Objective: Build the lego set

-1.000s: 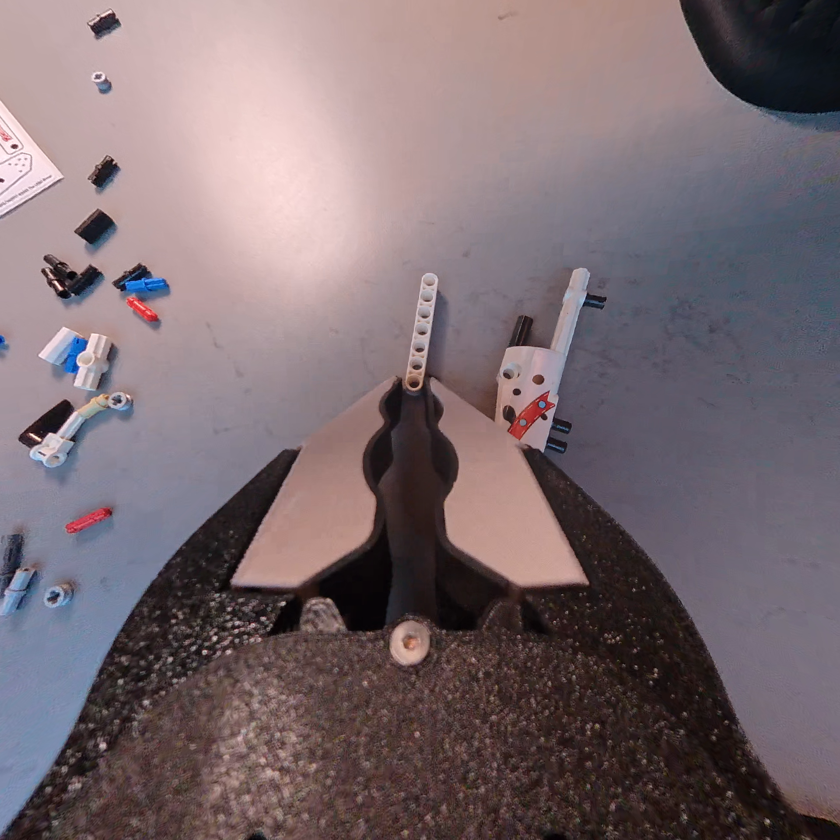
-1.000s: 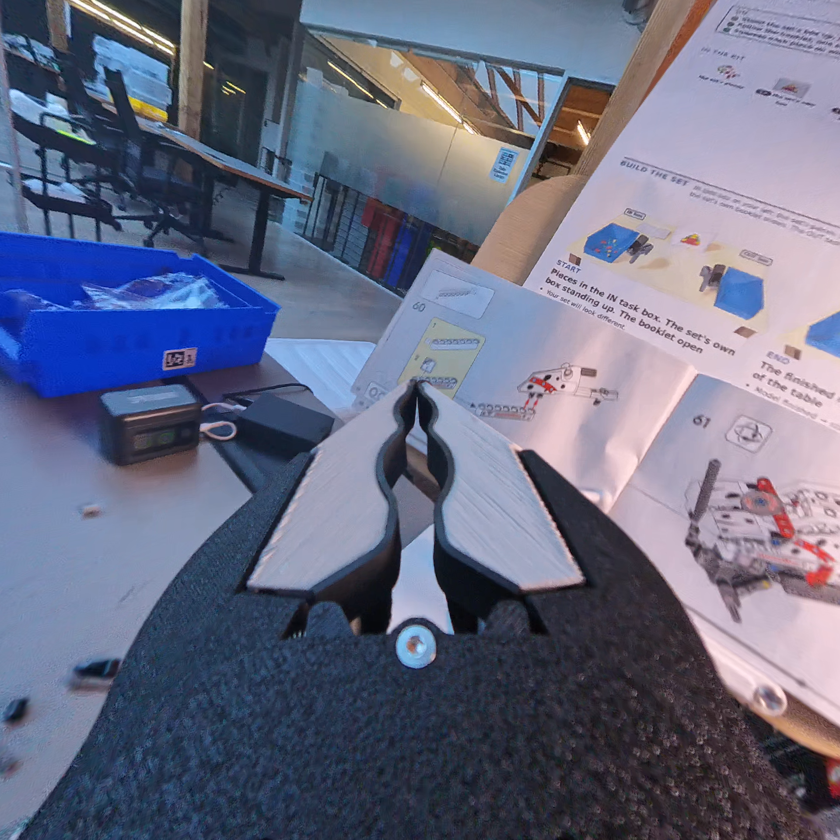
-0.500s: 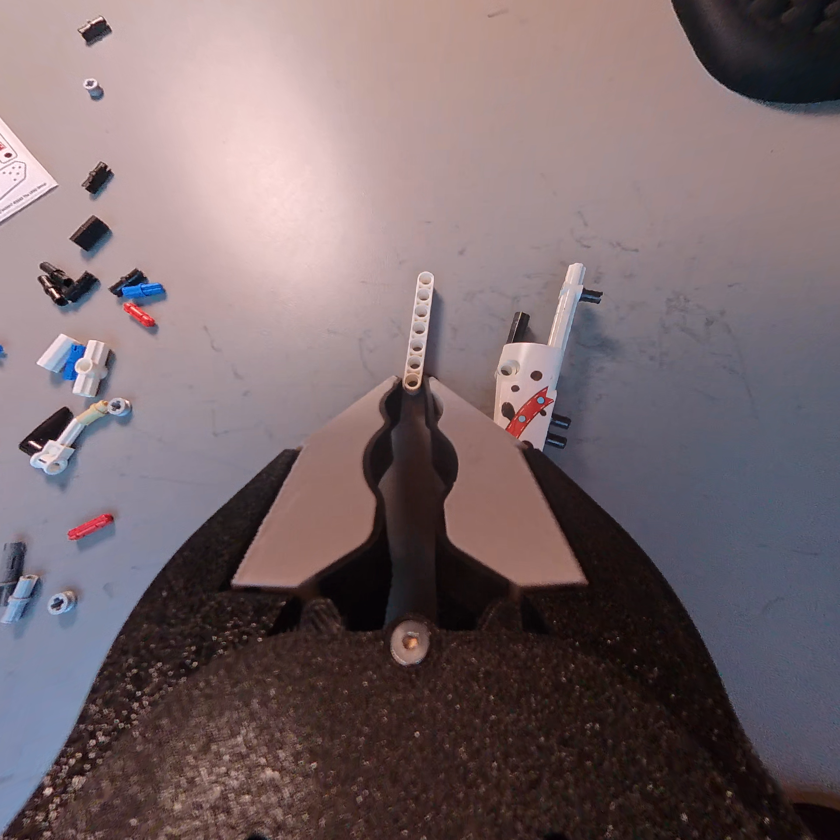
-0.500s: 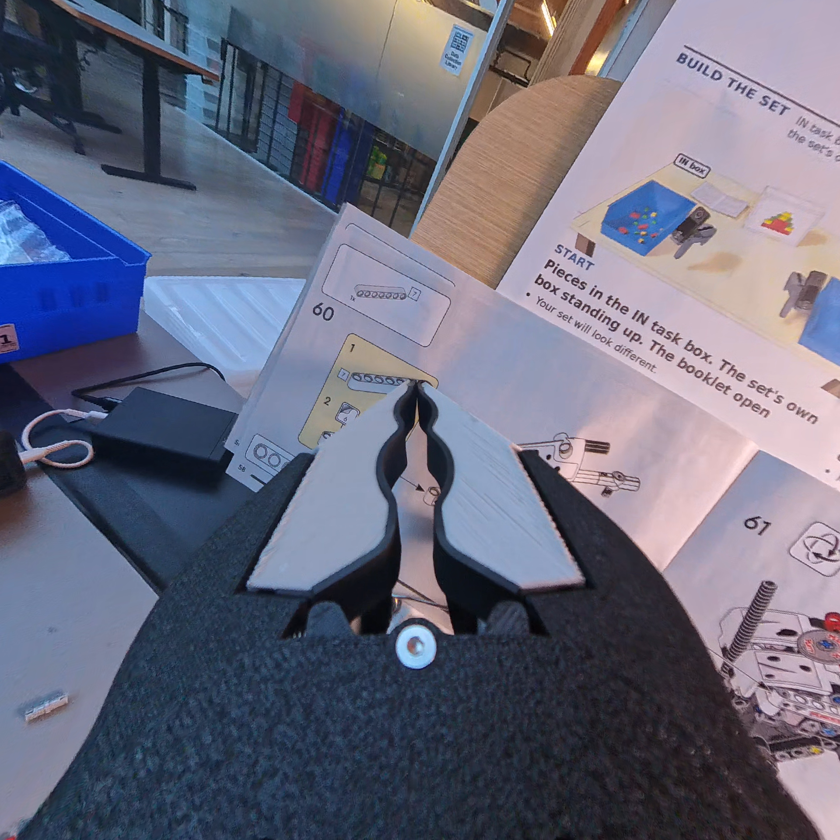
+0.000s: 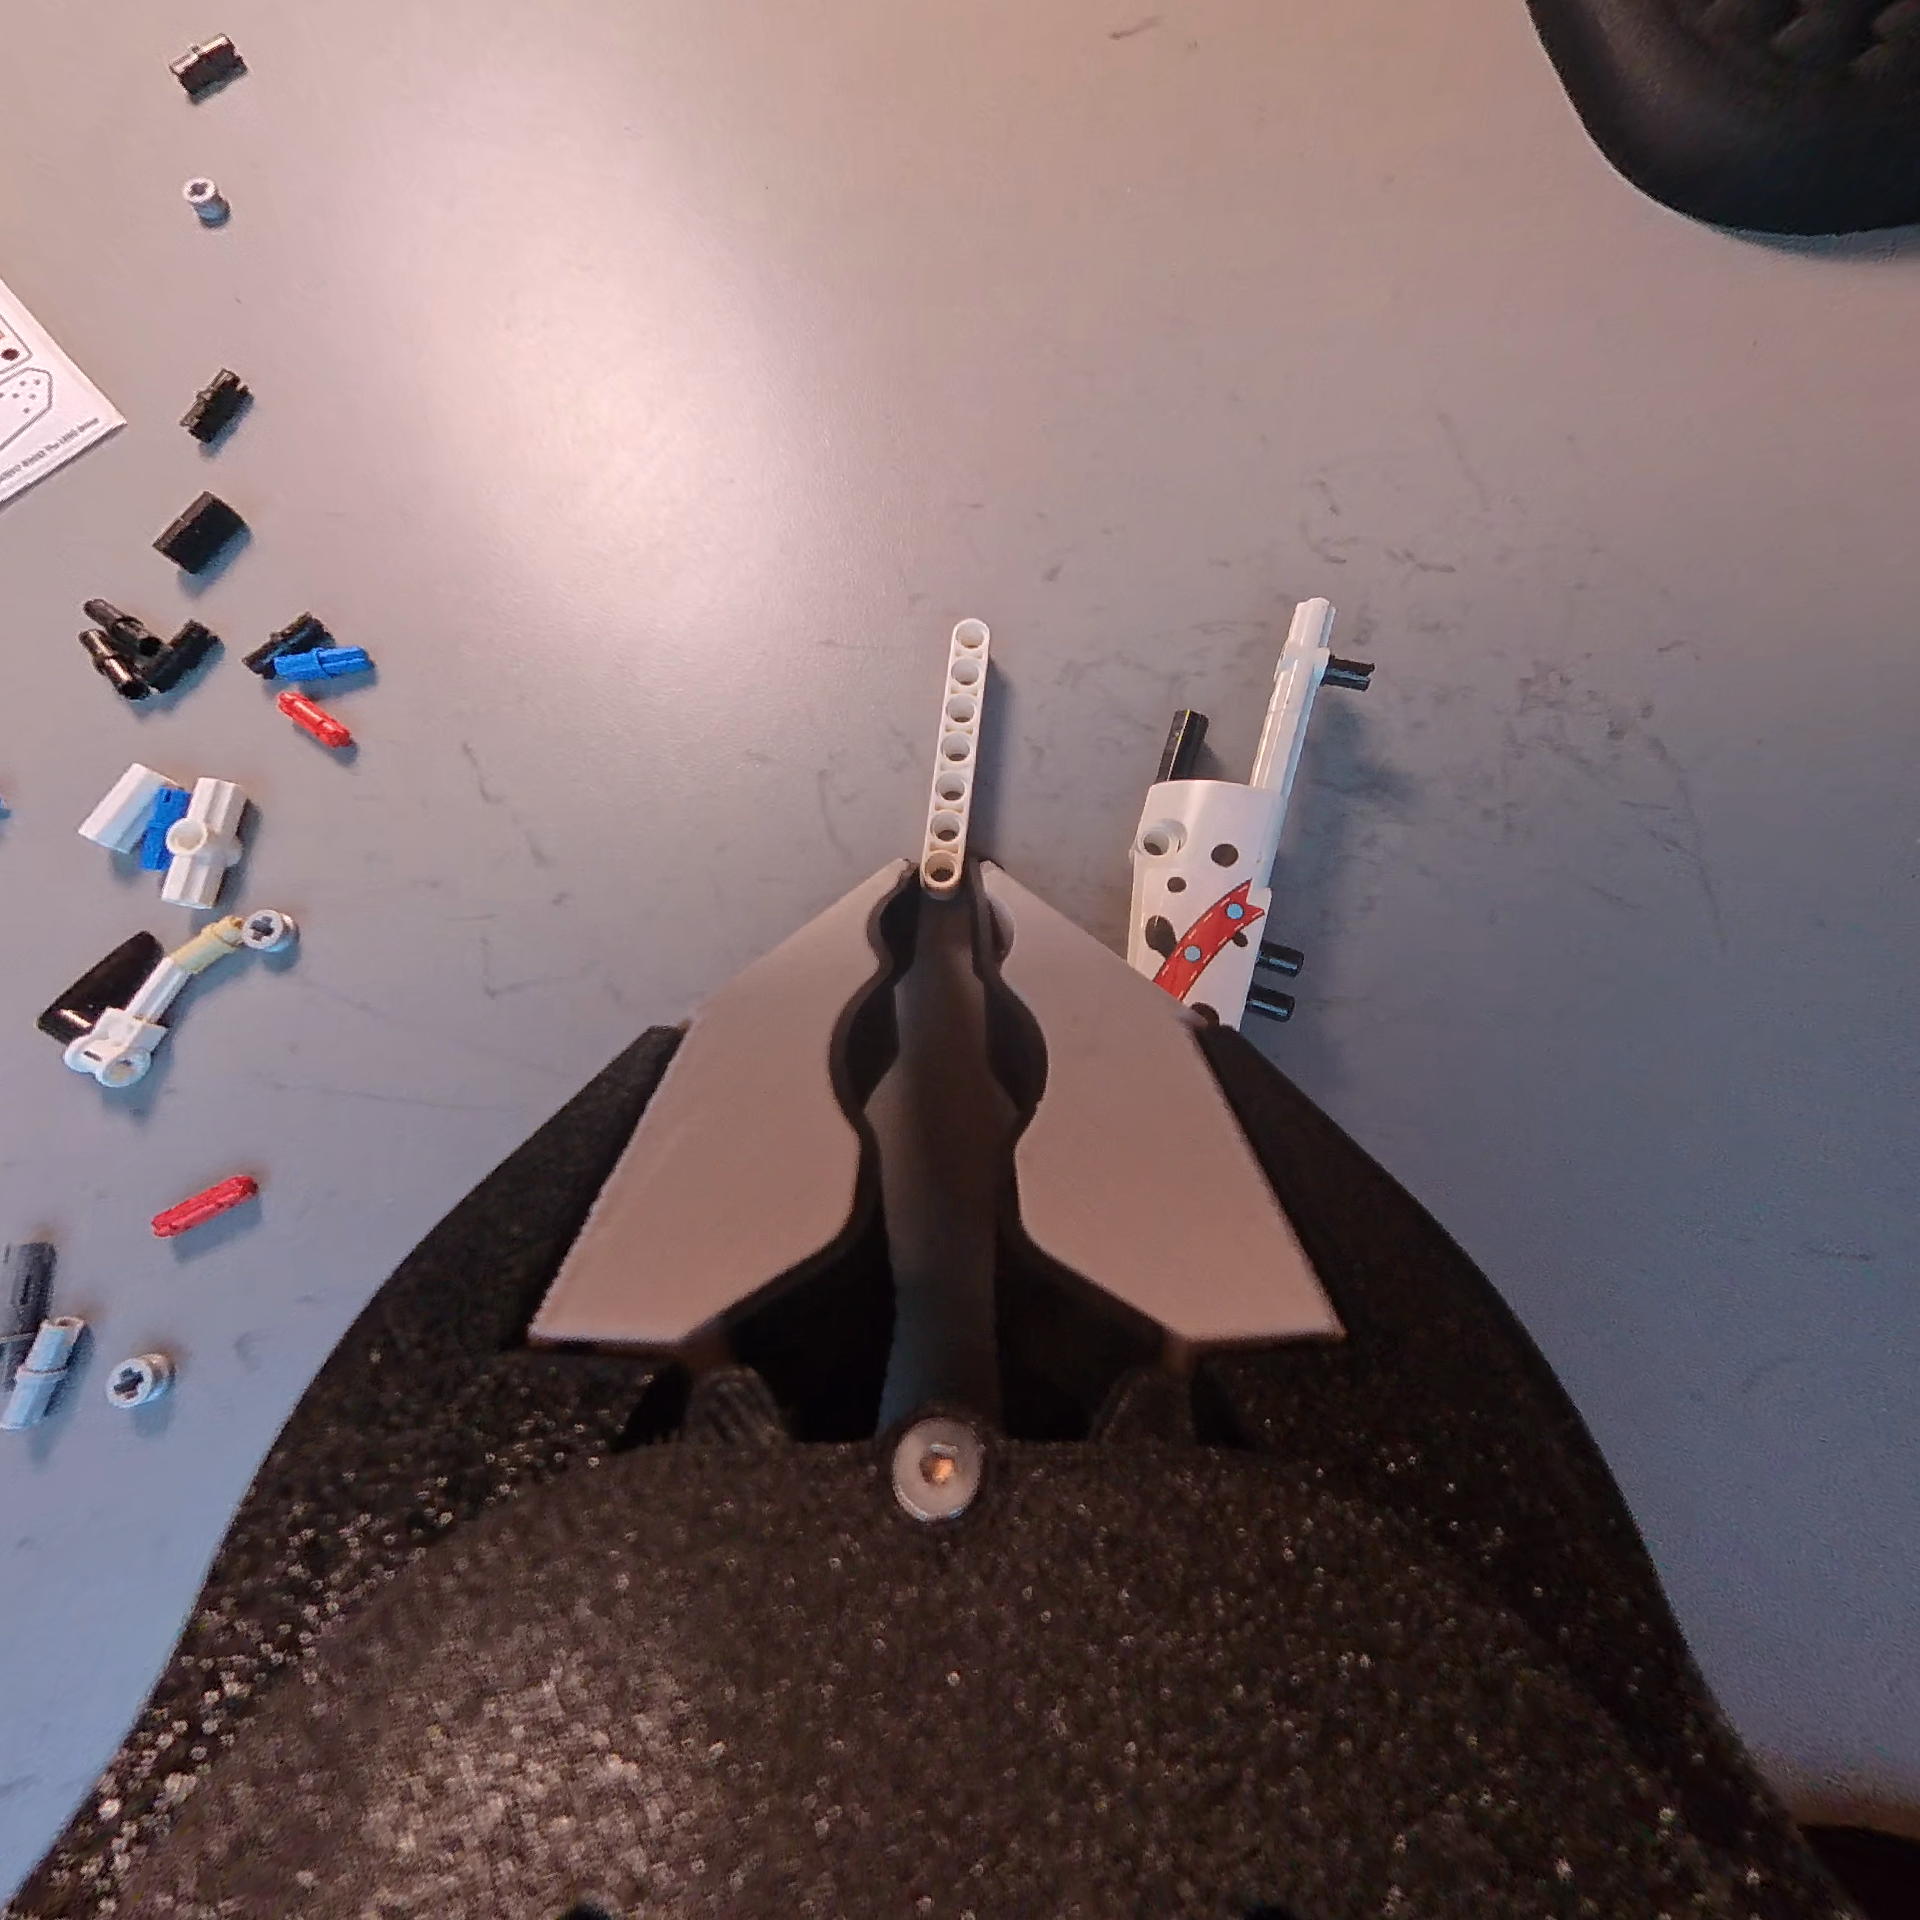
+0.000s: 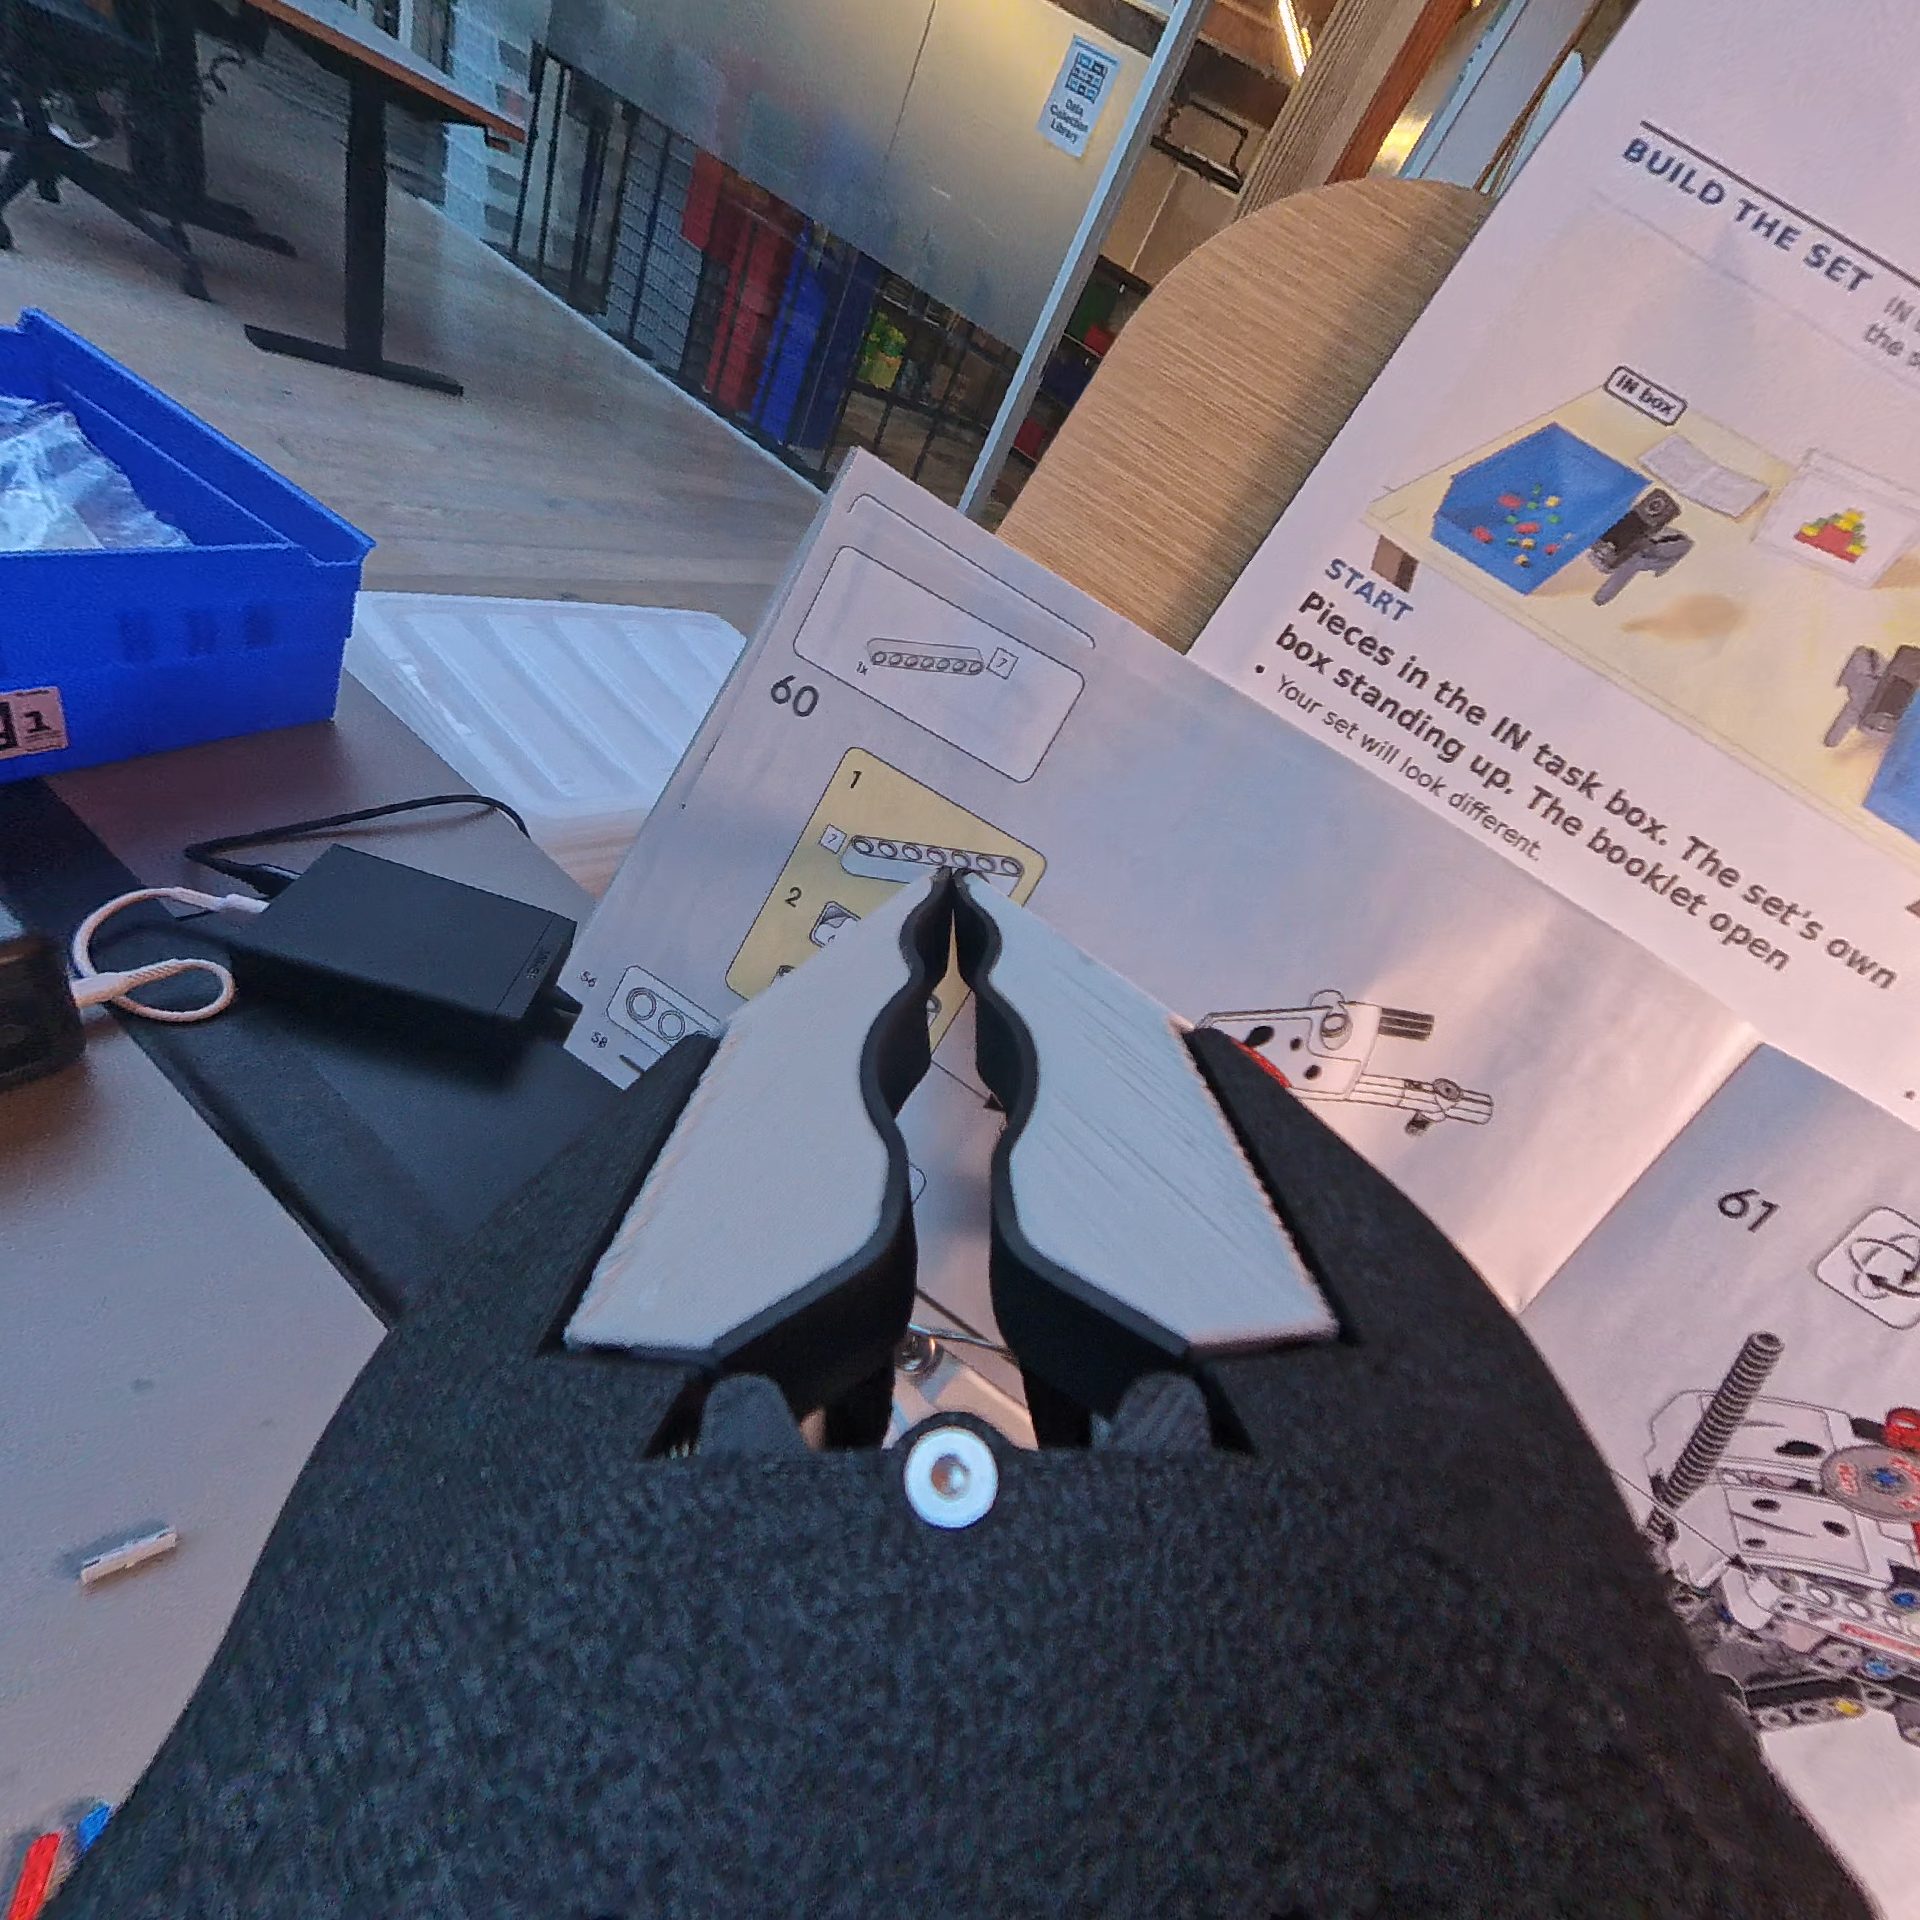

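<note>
**Printed matter is showing on five surfaces**

An open instruction booklet (image 6: 1195, 831) is carrying step numbers and page figures. A white instruction sheet (image 6: 1662, 499) behind it is bearing headings and captions. A blue bin (image 6: 208, 623) is wearing a small label (image 6: 31, 722). A paper sign (image 6: 1081, 99) is hanging on the glass partition. A sticker sheet (image 5: 42, 416) is showing fine print.

a long white beam (image 5: 958, 756) with a row of round holes points straight away from the camera, its near end pinched at the fingertips. just to its right on the grey table lies a white panel assembly (image 5: 1216, 873) with a red stripe and black pins
</note>
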Tool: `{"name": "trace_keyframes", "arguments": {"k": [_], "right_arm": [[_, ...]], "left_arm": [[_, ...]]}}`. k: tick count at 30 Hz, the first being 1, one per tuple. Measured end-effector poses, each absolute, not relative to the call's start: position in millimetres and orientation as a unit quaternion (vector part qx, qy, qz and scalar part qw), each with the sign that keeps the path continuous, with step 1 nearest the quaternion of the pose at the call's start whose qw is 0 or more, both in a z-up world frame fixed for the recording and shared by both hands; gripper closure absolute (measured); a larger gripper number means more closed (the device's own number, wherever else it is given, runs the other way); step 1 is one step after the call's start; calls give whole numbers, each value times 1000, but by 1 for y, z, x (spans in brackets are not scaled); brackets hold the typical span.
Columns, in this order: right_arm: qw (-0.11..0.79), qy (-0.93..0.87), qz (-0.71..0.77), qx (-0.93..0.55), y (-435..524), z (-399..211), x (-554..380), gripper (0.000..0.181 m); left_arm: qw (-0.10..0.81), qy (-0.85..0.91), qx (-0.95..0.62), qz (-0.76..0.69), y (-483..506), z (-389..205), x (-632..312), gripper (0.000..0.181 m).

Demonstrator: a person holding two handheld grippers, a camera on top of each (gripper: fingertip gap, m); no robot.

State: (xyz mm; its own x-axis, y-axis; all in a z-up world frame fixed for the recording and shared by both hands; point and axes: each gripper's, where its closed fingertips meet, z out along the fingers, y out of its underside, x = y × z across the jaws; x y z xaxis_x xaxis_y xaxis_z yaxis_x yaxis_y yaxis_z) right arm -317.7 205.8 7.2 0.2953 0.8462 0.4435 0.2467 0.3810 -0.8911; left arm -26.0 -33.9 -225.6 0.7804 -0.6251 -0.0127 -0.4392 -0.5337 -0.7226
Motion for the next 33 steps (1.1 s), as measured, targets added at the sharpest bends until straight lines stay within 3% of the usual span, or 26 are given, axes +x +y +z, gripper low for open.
{"name": "trace_keyframes", "arguments": {"k": [33], "right_arm": [[620, -568, 233, -488, 192, 2, -329, 181]], "left_arm": [[373, 307, -867, -124, -34, -226, -26, 173]]}}
